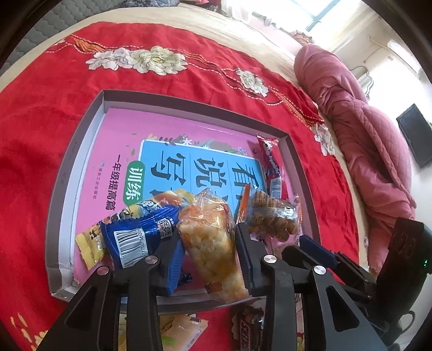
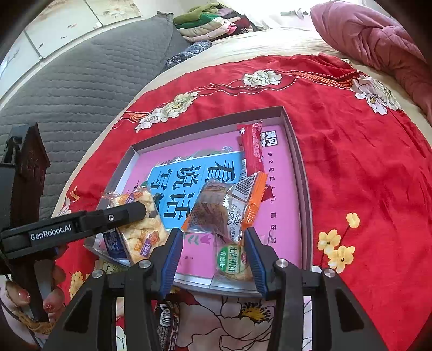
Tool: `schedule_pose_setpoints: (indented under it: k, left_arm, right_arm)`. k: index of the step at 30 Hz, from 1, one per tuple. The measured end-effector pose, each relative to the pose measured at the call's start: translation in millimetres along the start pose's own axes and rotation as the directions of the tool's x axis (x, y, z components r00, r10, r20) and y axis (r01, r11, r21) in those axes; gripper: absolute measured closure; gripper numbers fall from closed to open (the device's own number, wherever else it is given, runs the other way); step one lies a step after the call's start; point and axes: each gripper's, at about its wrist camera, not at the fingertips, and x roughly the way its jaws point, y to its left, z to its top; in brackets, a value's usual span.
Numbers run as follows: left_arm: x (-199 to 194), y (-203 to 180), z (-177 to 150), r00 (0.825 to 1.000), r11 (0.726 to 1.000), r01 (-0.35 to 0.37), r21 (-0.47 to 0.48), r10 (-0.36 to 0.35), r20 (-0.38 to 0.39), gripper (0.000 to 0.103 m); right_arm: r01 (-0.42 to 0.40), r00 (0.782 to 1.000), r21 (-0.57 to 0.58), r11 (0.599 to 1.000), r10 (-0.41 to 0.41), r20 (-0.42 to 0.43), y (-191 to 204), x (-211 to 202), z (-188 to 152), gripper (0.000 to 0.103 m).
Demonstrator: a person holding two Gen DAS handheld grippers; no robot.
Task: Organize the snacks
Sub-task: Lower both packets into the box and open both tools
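Observation:
A shallow grey box [image 1: 81,140] lined with a pink book lies on a red flowered cloth. My left gripper [image 1: 206,240] is shut on a clear rice cracker packet [image 1: 213,259], whose near end rests over the box's near rim. Left of it lie a blue packet [image 1: 135,237] and a yellow packet [image 1: 89,243]. My right gripper [image 2: 212,232] is shut on an orange-ended brown cookie packet [image 2: 221,205], tilted above the box floor. Under it lies a green-labelled biscuit packet [image 2: 232,262]. A red packet [image 2: 252,147] lies at the box's far right.
A chocolate bar [image 1: 249,326] and a pale packet [image 1: 178,332] lie on the cloth in front of the box. A pink quilt [image 1: 364,135] is heaped to the right. A grey quilted mattress [image 2: 67,81] and folded clothes [image 2: 210,21] lie beyond. A hand [image 2: 51,297] holds the left gripper.

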Motion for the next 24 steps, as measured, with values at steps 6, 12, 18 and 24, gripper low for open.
schedule_pose_setpoints:
  k: [6, 12, 18, 24]
  left_arm:
    - [2, -4, -3, 1.0, 1.0, -0.013, 0.015, 0.013, -0.02, 0.056]
    - [5, -5, -5, 0.999, 1.0, -0.007, 0.012, 0.008, -0.034, 0.053]
    - [2, -6, -5, 0.999, 1.0, 0.004, 0.005, -0.004, -0.044, 0.047]
    - [-3, -12, -5, 0.999, 1.0, -0.001, 0.023, 0.001, -0.038, 0.043]
  right_arm:
    - [0.0, 1.0, 0.006, 1.0, 0.0, -0.001, -1, 0, 0, 0.056]
    - [0.001, 1.0, 0.006, 1.0, -0.001, -0.003, -1, 0, 0, 0.056]
    - [0.008, 1.0, 0.009, 1.0, -0.008, -0.006, -2, 0, 0, 0.056]
    - [0.013, 1.0, 0.012, 1.0, -0.013, -0.006, -3, 0, 0, 0.056]
